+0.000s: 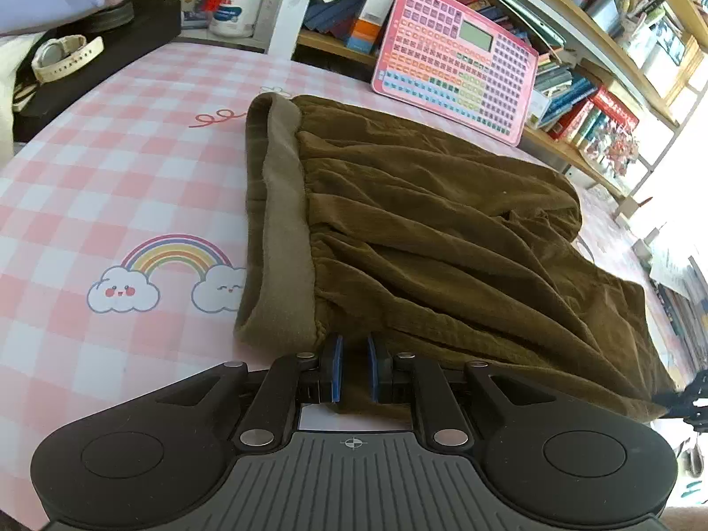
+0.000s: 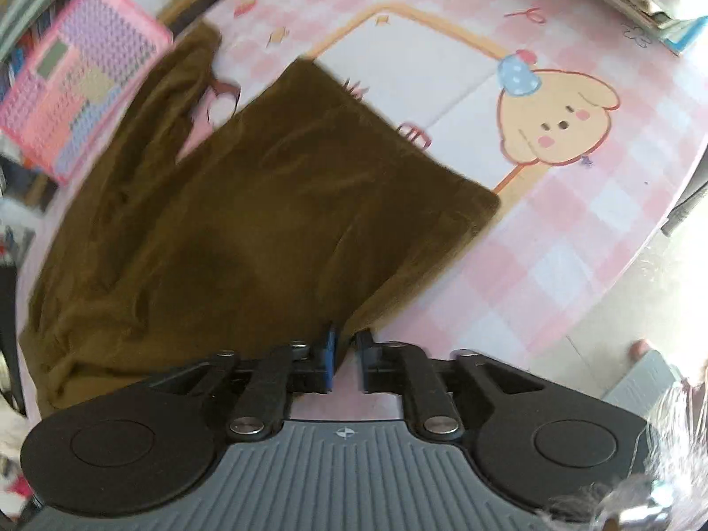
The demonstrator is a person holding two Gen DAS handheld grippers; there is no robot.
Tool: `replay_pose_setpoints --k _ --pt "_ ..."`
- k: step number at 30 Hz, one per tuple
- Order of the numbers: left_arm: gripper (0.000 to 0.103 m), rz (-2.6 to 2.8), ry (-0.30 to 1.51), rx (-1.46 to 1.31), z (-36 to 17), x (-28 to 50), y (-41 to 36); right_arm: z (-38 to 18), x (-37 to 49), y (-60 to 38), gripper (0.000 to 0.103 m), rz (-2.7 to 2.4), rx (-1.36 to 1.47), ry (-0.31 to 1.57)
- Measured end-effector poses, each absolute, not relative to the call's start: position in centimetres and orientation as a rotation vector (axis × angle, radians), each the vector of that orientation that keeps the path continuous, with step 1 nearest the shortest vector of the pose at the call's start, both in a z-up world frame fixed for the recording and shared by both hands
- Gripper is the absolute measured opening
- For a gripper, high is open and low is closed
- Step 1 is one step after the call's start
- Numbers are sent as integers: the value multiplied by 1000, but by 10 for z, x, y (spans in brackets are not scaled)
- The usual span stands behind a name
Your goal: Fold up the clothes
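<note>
An olive-brown corduroy garment lies on the pink checked table mat, its lighter waistband at the left. My left gripper is at the garment's near edge beside the waistband, and cloth lies between its narrowly parted blue pads. In the right wrist view the same garment spreads up and to the left. My right gripper is at its near corner, with the cloth's edge running into the narrow gap between the pads.
A pink toy keyboard tablet leans at the back by bookshelves; it also shows in the right wrist view. A white watch on a black case sits back left. The table edge and floor lie to the right.
</note>
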State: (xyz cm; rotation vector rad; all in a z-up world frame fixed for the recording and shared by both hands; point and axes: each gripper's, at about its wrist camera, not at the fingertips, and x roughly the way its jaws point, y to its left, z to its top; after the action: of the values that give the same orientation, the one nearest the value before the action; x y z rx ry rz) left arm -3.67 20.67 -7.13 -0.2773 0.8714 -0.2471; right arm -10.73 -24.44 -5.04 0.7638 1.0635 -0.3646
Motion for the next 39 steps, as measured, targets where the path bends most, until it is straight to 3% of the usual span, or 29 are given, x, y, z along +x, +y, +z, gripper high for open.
replay_pose_setpoints --k 1,15,16,17,18,22,27,28,30,34,36,38,39 --pt "14 -249 873 -274 -71 -36 207 -48 -111 -250 37 -373 783 1040" --pt "14 -134 858 -298 -64 -62 206 -50 -109 -300 40 -429 793 975" --pt "14 -113 855 -307 -62 -66 205 -51 -106 -300 32 -417 771 982" --pt "14 -93 852 -317 -60 -69 205 -52 -102 -299 12 -406 748 989" --pt "14 -72 848 -328 -58 -72 205 -51 -96 -298 4 -379 716 991" --pt "14 25 835 -406 -54 -86 210 -39 -68 -290 3 -234 566 983" --pt "16 155 806 -479 -46 -104 221 71 -77 -282 2 24 487 631" --pt "17 169 799 -507 -45 -107 224 84 -87 -287 2 26 493 596" --pt "31 185 780 -556 -44 -113 227 78 -107 -303 2 -58 490 612" --pt "35 202 766 -700 -50 -112 227 -10 -108 -331 3 -217 508 898" --pt "40 212 765 -723 -51 -104 222 -38 -109 -334 8 -279 493 986" --pt "49 226 758 -681 -50 -97 215 -41 -115 -333 23 -317 464 967" --pt "52 233 759 -654 -51 -93 210 -39 -119 -332 25 -334 456 943"
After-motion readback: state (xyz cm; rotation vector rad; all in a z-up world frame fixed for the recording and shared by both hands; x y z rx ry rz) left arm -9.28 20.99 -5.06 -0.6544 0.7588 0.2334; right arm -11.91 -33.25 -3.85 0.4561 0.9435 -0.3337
